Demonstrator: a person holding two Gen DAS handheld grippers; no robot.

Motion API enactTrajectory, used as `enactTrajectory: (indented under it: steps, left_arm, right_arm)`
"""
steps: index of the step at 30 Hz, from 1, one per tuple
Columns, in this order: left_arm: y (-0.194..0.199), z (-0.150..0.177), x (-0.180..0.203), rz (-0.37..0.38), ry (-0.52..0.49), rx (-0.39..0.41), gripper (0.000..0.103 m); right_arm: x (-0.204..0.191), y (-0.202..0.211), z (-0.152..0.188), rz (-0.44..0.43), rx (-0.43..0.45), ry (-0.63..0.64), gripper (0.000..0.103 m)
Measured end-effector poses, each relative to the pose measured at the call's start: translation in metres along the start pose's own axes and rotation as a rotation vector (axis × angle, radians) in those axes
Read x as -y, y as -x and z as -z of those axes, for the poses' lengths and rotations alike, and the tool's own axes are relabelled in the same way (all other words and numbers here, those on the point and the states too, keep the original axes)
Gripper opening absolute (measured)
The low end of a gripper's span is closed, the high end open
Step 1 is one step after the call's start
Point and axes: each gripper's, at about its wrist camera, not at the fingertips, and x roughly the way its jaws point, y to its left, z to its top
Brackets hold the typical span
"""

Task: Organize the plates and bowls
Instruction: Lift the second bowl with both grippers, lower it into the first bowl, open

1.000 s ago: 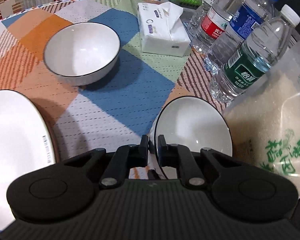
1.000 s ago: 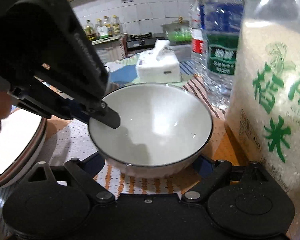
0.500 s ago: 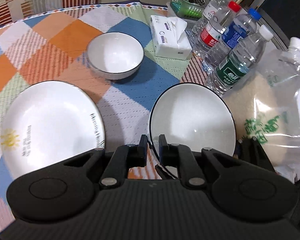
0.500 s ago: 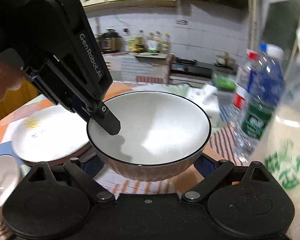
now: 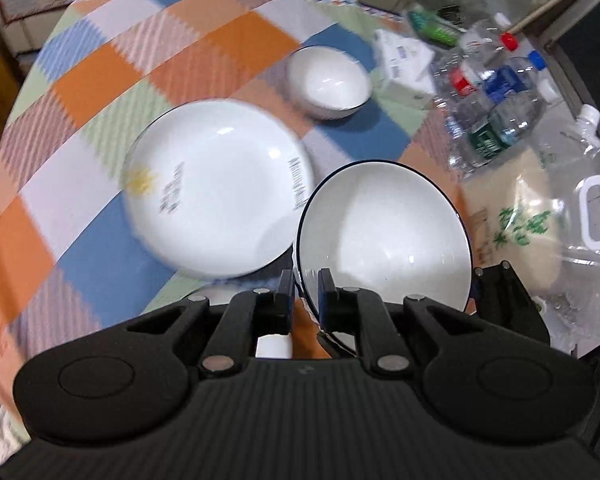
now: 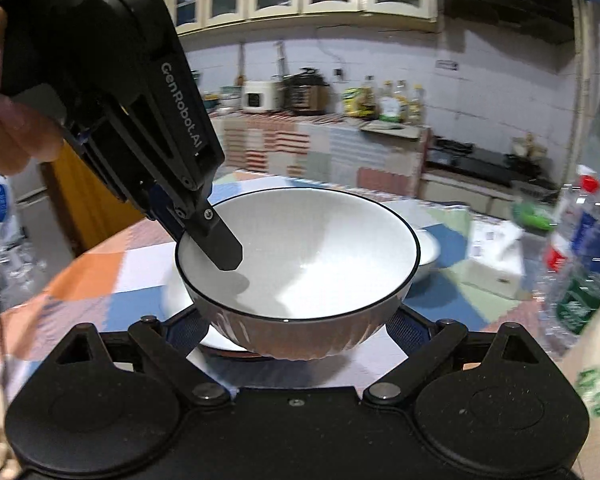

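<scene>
The left tool point(image 5: 303, 286) is nearly shut and pinches the rim of the dark-rimmed bowl point(image 5: 384, 236), one finger inside and one outside the wall. The right tool point(image 6: 298, 332) stands wide and cradles the same bowl point(image 6: 300, 252) from both sides below the rim; its pads seem to touch the ribbed outer wall, but I cannot tell how firmly they press. So the bowl hangs in the air between both tools, above the counter point(image 5: 100, 80), its mouth facing up. The relation that matters for the coming move: the second bowl point(image 5: 328, 80) stands further away and a little to the left of the held one, beyond the big white plate point(image 5: 220, 188), which lies just left of and below it. The left hand is nearer to that side. I judge that the held bowl will be nested into the second one. Compared with one second ago, both tools have risen; the plate is now fully visible, and the bottles point(image 5: 496, 120) and the rice bag point(image 5: 540, 216) look smaller and lower.
</scene>
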Motion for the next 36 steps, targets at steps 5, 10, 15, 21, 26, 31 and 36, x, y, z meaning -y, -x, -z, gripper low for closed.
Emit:
enactTrajectory:
  steps: [5,10,15,21,26,31,36]
  left_arm:
    - [0.003,0.025,-0.032,-0.053,0.029,-0.054,0.010]
    - [-0.007,0.045,-0.047,-0.096,0.031,-0.091,0.010]
    - [-0.024,0.054,-0.058,-0.118,0.042,-0.149,0.010]
    - [-0.043,0.063,-0.065,-0.150,0.042,-0.203,0.010]
    - [-0.049,0.068,-0.062,-0.163,0.008,-0.205,0.010]
    - [-0.058,0.069,-0.065,-0.174,0.004,-0.220,0.010]
    - [-0.068,0.070,-0.059,-0.224,-0.059,-0.222,0.011]
  right_arm:
    - [-0.024,-0.006,0.005,-0.145,-0.045,0.001,0.097]
    - [-0.037,-0.020,0.015,-0.204,-0.091,0.016,0.097]
    - [-0.045,-0.029,0.025,-0.244,-0.138,0.020,0.097]
    - [-0.054,-0.038,0.037,-0.263,-0.198,0.038,0.097]
    - [-0.058,-0.041,0.039,-0.260,-0.225,0.060,0.097]
    - [-0.062,-0.045,0.041,-0.251,-0.246,0.098,0.097]
    - [-0.074,-0.048,0.041,-0.190,-0.279,0.132,0.097]
